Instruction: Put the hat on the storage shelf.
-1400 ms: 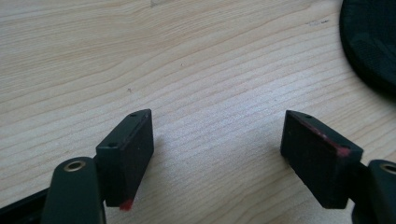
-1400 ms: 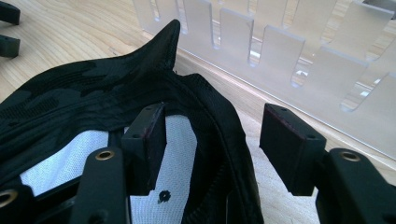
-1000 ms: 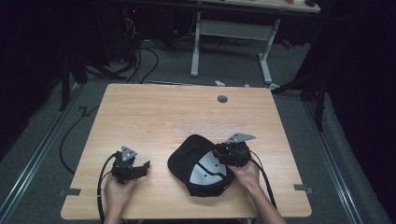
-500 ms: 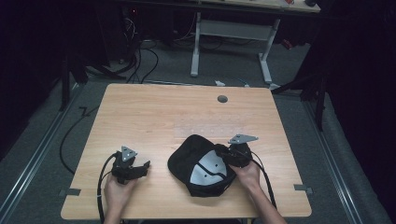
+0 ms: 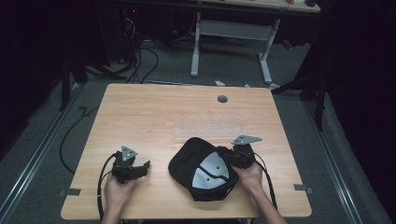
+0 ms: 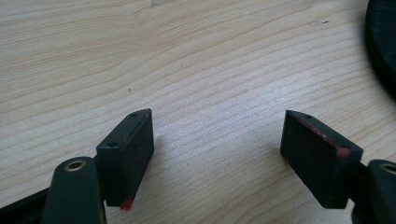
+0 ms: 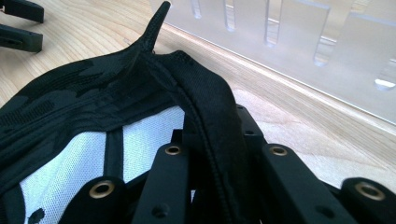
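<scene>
Black fabric with a pale mesh lining makes up the cap point(image 5: 203, 170), which lies upside down on the tabletop point(image 5: 187, 116), toward the near edge and a little right of centre, its opening facing up. In the high view the right tongs point(image 5: 227, 157) sit at about three o'clock of the cap, their tips over its rim. The right hand point(image 5: 250, 172) comes in from the bottom edge, forearm angled toward eleven o'clock, fingers wrapped round the tool's body with the grey plate on top. The jaws have just been closing, and in the right gripper view they are pinching the cap's thick stitched rim point(image 7: 210, 116), which rises in a fold between them while the mesh lining point(image 7: 74, 158) shows at nine o'clock of the grip.

The left tongs point(image 5: 140, 168) rest low on the tabletop at about nine o'clock of the cap, a little apart from it, tips pointing toward three o'clock. The left hand point(image 5: 116, 186) holds them from behind, wrist near the table's front edge, the cable looping back beside the forearm. In the left gripper view the two jaws stand spread with bare wood grain between them, and a dark curve of the cap point(image 6: 383, 46) shows at two o'clock.
</scene>
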Motion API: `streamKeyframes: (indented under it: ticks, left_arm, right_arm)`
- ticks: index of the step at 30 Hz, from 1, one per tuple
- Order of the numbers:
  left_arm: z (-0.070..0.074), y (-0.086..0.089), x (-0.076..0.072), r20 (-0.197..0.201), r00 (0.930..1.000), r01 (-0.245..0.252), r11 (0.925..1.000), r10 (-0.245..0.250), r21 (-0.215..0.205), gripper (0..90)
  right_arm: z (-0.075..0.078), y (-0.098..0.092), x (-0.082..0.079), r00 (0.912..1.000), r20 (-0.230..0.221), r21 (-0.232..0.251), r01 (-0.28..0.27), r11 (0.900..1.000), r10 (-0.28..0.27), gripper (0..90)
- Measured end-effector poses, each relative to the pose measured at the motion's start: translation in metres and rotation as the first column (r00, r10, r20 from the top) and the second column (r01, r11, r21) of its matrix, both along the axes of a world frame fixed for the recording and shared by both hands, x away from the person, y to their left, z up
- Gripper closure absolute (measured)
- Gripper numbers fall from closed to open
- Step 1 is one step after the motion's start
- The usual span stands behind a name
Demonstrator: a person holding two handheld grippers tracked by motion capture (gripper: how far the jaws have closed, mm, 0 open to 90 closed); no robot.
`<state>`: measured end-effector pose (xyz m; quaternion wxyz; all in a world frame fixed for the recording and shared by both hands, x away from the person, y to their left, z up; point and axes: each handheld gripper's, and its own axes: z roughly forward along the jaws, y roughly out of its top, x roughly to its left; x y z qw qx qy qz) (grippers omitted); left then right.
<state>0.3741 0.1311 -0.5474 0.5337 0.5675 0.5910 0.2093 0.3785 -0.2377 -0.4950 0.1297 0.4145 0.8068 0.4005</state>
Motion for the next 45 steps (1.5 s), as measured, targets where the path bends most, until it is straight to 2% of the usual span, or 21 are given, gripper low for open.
streamKeyframes:
  ticks: [14, 16, 20, 21, 26, 27, 28, 29, 30, 31, 32, 33, 34, 36, 41, 43, 45]
  left_arm:
    - [0.001, 0.000, -0.002, -0.009, 0.9999, 0.011, 0.9999, -0.011, 0.007, 26.3]
    - [0.001, -0.001, -0.003, -0.013, 0.9997, 0.020, 0.9998, -0.019, 0.011, 26.5]
    - [0.007, -0.010, -0.015, 0.011, 0.9968, 0.079, 0.9968, -0.079, -0.009, 26.1]
    - [0.007, -0.010, -0.015, 0.011, 0.9968, 0.079, 0.9968, -0.079, -0.009, 25.8]
    - [0.020, -0.030, -0.032, 0.051, 0.9826, 0.180, 0.9836, -0.179, -0.017, 23.7]
    - [0.022, -0.034, -0.034, 0.057, 0.9793, 0.196, 0.9805, -0.194, -0.020, 23.1]
    - [0.022, -0.034, -0.034, 0.057, 0.9793, 0.196, 0.9805, -0.194, -0.020, 22.7]
    - [0.024, -0.037, -0.036, 0.063, 0.9758, 0.212, 0.9770, -0.210, -0.026, 22.7]
    - [0.027, -0.044, -0.041, 0.069, 0.9683, 0.242, 0.9697, -0.240, -0.029, 21.6]
    - [0.027, -0.047, -0.043, 0.070, 0.9652, 0.254, 0.9668, -0.252, -0.027, 21.1]
    - [0.027, -0.047, -0.043, 0.070, 0.9652, 0.254, 0.9668, -0.252, -0.027, 20.7]
    - [0.029, -0.054, -0.047, 0.072, 0.9557, 0.288, 0.9573, -0.286, -0.026, 20.1]
    - [0.029, -0.057, -0.049, 0.071, 0.9530, 0.297, 0.9545, -0.294, -0.028, 19.0]
    - [0.030, -0.065, -0.052, 0.077, 0.9427, 0.327, 0.9451, -0.325, -0.014, 17.6]
    - [0.032, -0.080, -0.057, 0.090, 0.9257, 0.368, 0.9299, -0.367, 0.015, 16.1]
    - [0.032, -0.086, -0.057, 0.092, 0.9210, 0.379, 0.9254, -0.379, 0.019, 15.9]
    - [0.032, -0.090, -0.057, 0.092, 0.9192, 0.382, 0.9238, -0.383, 0.031, 15.3]
  right_arm:
    - [0.015, -0.021, -0.013, 0.9982, 0.001, 0.030, 0.060, 0.998, -0.060, 79.7]
    - [0.015, -0.022, -0.015, 0.9977, -0.004, 0.033, 0.068, 0.997, -0.068, 79.7]
    - [0.019, -0.031, -0.020, 0.9954, -0.002, 0.039, 0.096, 0.995, -0.096, 79.7]
    - [0.020, -0.032, -0.021, 0.9950, 0.000, 0.040, 0.100, 0.994, -0.100, 79.6]
    - [0.024, -0.035, -0.024, 0.9935, 0.009, 0.058, 0.113, 0.992, -0.114, 79.7]
    - [0.025, -0.035, -0.024, 0.9931, 0.007, 0.059, 0.117, 0.991, -0.117, 79.7]
    - [0.025, -0.036, -0.025, 0.9928, 0.007, 0.059, 0.119, 0.991, -0.119, 79.7]
    - [0.025, -0.036, -0.025, 0.9928, 0.007, 0.059, 0.119, 0.991, -0.119, 79.7]
    - [0.026, -0.036, -0.025, 0.9920, 0.001, 0.061, 0.126, 0.990, -0.126, 79.7]
    - [0.026, -0.036, -0.025, 0.9919, 0.002, 0.062, 0.127, 0.990, -0.127, 79.7]
    - [0.026, -0.036, -0.025, 0.9919, 0.002, 0.062, 0.127, 0.990, -0.127, 79.7]
    - [0.027, -0.036, -0.025, 0.9914, 0.000, 0.064, 0.130, 0.989, -0.131, 79.7]
    - [0.027, -0.037, -0.026, 0.9911, -0.001, 0.064, 0.133, 0.989, -0.133, 79.7]
    - [0.028, -0.037, -0.025, 0.9908, 0.001, 0.067, 0.135, 0.989, -0.135, 79.7]
    - [0.034, -0.033, -0.024, 0.9907, 0.006, 0.068, 0.135, 0.988, -0.136, 79.6]
    - [0.036, -0.032, -0.024, 0.9909, 0.009, 0.071, 0.133, 0.989, -0.134, 79.6]
    - [0.038, -0.030, -0.023, 0.9910, 0.009, 0.075, 0.132, 0.988, -0.133, 79.6]
